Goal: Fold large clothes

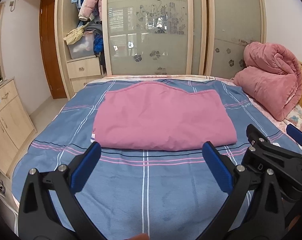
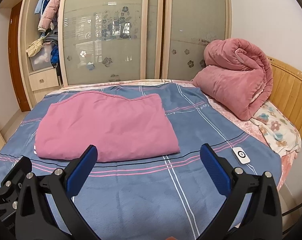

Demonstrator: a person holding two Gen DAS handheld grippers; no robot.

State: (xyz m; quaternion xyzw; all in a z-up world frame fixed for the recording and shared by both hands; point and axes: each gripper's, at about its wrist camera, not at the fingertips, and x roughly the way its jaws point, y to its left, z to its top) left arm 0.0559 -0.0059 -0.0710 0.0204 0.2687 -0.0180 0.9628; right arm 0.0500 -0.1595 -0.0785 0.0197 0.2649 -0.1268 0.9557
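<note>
A pink garment point(image 1: 160, 118) lies folded into a flat rectangle on the blue plaid bedspread point(image 1: 147, 186); it also shows in the right wrist view point(image 2: 105, 126). My left gripper point(image 1: 151, 150) is open and empty, held above the bedspread just in front of the garment's near edge. My right gripper point(image 2: 149, 150) is open and empty too, hovering before the garment's near right corner. The right gripper point(image 1: 278, 140) shows at the right of the left wrist view. Neither gripper touches the cloth.
A rolled pink quilt point(image 2: 236, 80) sits at the bed's far right by a wooden headboard point(image 2: 290, 98). A small white device point(image 2: 241, 155) lies on the bedspread at right. A wardrobe with glass sliding doors point(image 1: 151, 30) stands behind the bed. Cabinets point(image 1: 5, 124) line the left.
</note>
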